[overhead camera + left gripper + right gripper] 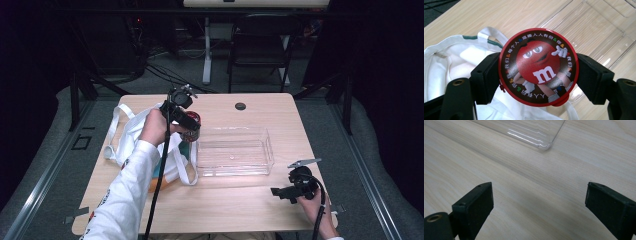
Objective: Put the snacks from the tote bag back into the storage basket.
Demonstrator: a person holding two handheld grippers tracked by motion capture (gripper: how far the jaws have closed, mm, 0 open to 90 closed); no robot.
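Right gripper (278, 193) is resting near-right on table (240, 210), jaws spread, empty. Left gripper (537, 72) is pinching red tin (538, 67) over white bag (131, 131), just left of clear tray (235, 150).

Red round tin (539, 67) between black jaws, above white bag (456, 57), clear tray (599, 27).
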